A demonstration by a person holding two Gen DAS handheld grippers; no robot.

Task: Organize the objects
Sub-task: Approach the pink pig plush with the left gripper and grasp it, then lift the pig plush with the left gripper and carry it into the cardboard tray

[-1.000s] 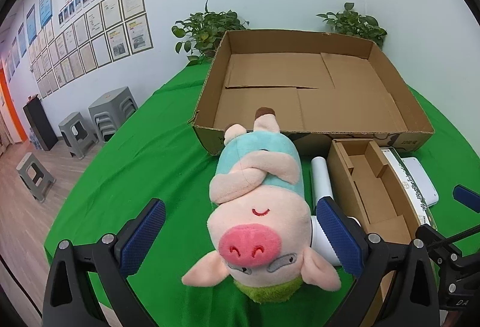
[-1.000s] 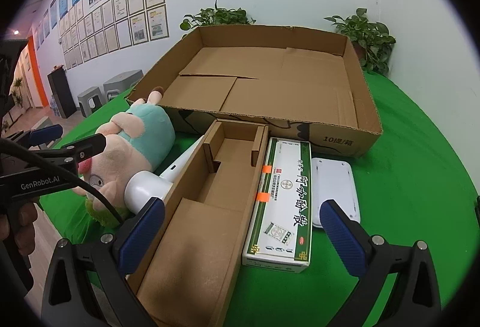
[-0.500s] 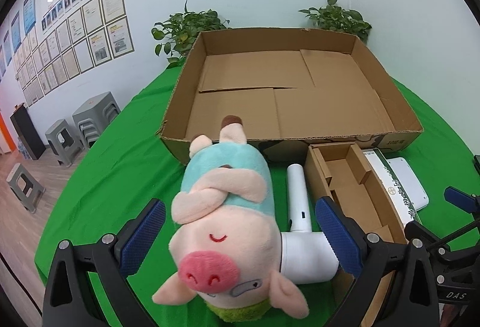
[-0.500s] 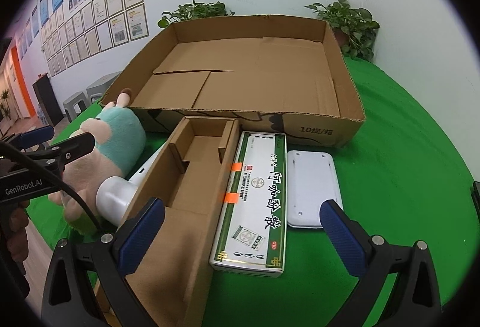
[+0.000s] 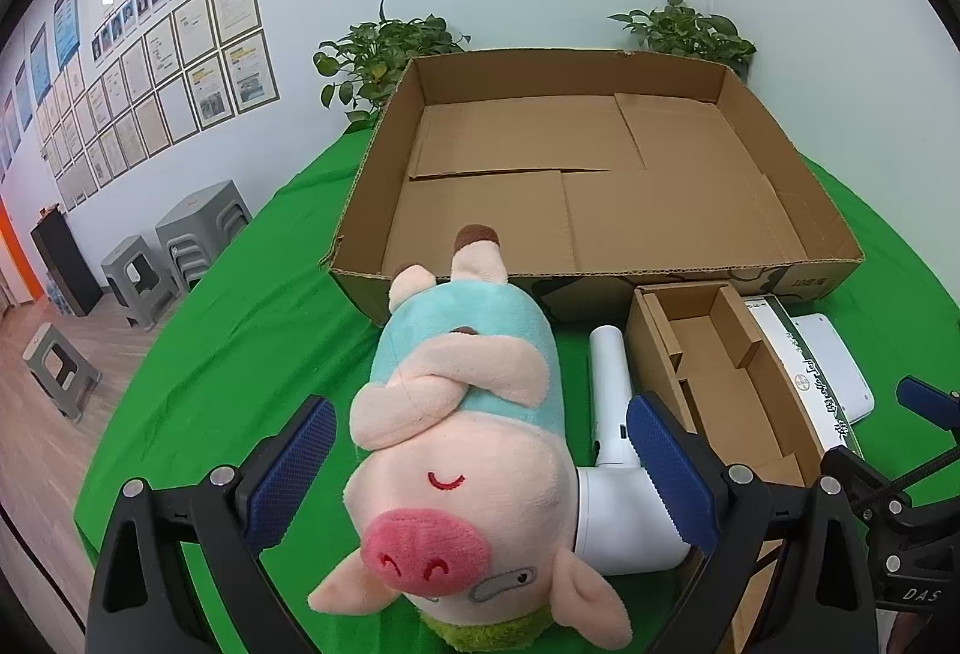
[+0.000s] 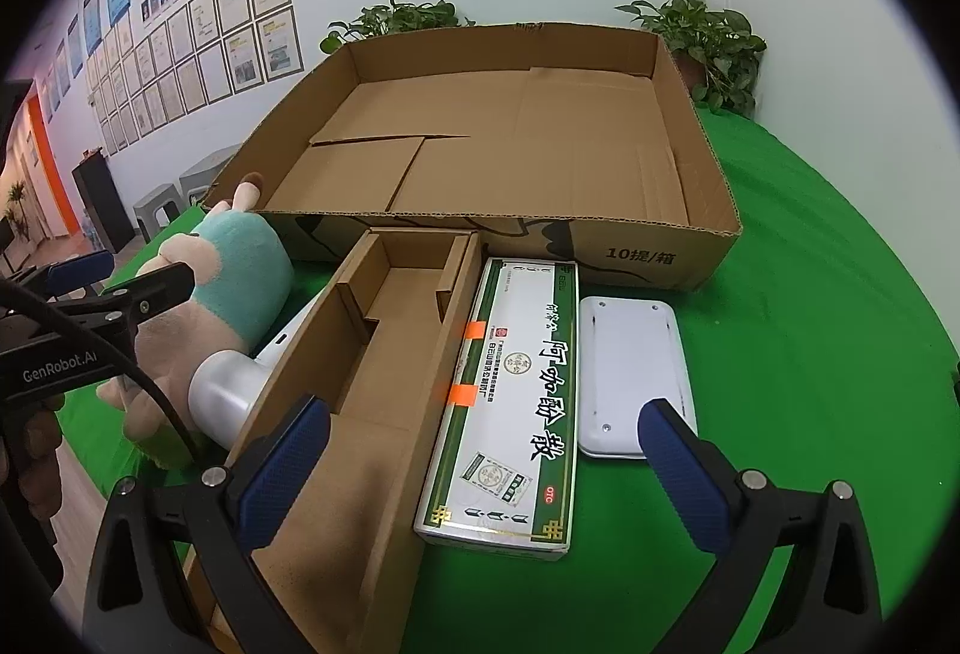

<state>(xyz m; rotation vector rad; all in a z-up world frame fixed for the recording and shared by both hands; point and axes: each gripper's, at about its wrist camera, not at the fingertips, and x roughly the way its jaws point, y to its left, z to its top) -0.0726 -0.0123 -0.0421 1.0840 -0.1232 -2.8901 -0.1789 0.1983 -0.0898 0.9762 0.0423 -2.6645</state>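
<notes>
A pink plush pig [image 5: 468, 450] in a teal shirt lies on the green table, head toward me, between the open fingers of my left gripper [image 5: 480, 474]; no pad touches it. It also shows in the right wrist view [image 6: 234, 294]. A white hair dryer [image 5: 618, 468] lies beside it. A narrow open cardboard box [image 6: 372, 372], a green-and-white medicine box [image 6: 516, 402] and a flat white device [image 6: 630, 366] lie in a row. My right gripper [image 6: 486, 474] is open and empty above the medicine box. A large empty cardboard tray [image 5: 600, 162] stands behind.
The green cloth table [image 6: 810, 294] ends in a rounded edge at left and right. Potted plants [image 5: 390, 54] stand against the white wall behind the tray. Grey stools [image 5: 198, 228] stand on the floor to the left.
My left gripper has shifted right and slightly closer, so the pig sits more centrally between its fingers. My right gripper has moved left and nearer the medicine box. Both stay open.
</notes>
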